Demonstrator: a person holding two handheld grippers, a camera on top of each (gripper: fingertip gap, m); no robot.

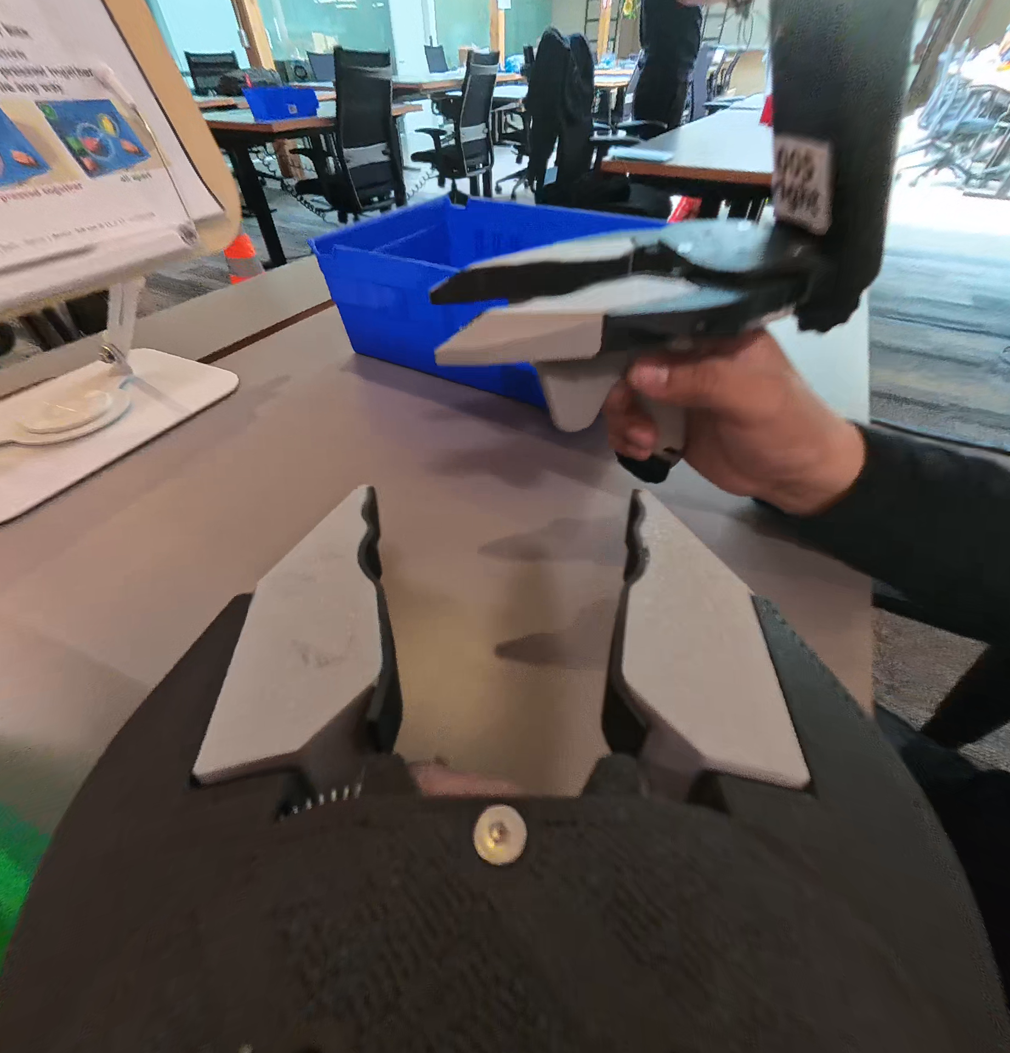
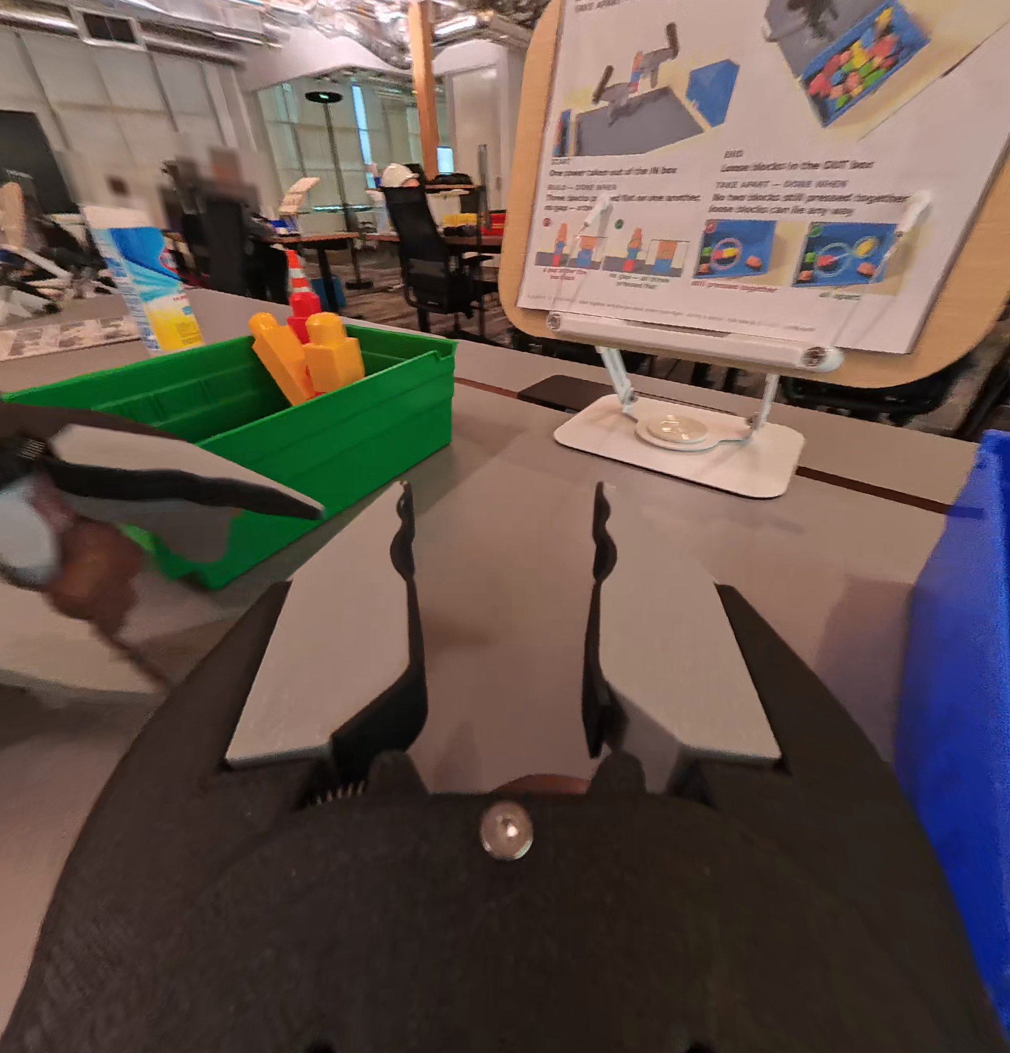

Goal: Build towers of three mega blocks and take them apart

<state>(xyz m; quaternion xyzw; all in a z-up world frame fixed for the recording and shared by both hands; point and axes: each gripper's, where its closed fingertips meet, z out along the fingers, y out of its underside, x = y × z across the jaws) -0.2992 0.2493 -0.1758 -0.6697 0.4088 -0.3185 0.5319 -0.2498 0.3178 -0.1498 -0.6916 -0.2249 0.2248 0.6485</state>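
Observation:
A tower of orange mega blocks (image 2: 320, 356) with a red block (image 2: 302, 307) behind it leans in the right end of a green bin (image 2: 332, 439). My left gripper (image 1: 504, 501) is open and empty above the bare grey table (image 1: 320, 456). It also shows in the right wrist view (image 2: 275, 530), in front of the green bin. My right gripper (image 2: 501, 496) is open and empty over the table. In the left wrist view it (image 1: 440, 327) is held by a hand in front of a blue bin (image 1: 389, 285), whose inside is mostly hidden.
An instruction sheet on a white stand (image 2: 679, 439) stands at the table's back; it also shows in the left wrist view (image 1: 64, 142). The blue bin's wall (image 2: 975, 627) is close on the right. A wipes canister (image 2: 149, 285) stands behind the green bin. Office desks and chairs lie beyond.

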